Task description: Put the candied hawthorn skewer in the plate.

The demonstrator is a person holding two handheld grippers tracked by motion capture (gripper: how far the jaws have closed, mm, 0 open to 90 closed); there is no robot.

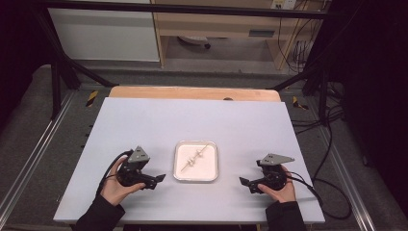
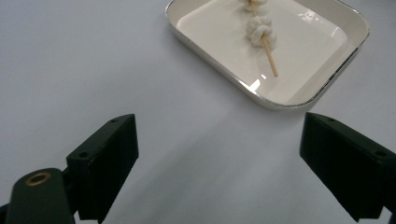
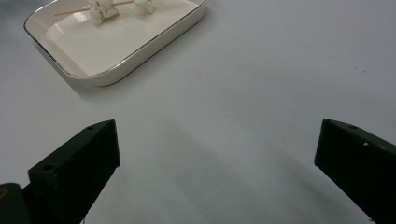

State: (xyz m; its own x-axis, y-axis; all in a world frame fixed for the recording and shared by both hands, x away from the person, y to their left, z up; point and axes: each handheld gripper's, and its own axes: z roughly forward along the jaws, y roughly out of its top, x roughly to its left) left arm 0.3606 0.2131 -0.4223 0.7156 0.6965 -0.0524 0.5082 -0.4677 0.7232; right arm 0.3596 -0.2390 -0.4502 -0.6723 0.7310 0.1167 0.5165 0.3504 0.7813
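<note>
- Shallow white square ceramic dish, thin wooden skewer with white lumps inside.
- Left gripper, right gripper flank dish, jaws spread, empty.
- Risk: skewer rolling if pinched off-centre.

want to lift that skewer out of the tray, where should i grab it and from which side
Probably the bare stick end of the skewer, nearest the left gripper. It lies flat in the shallow tray, so come from above with fingers straddling the stick; the soft white lumps look poorer to pinch.
</note>
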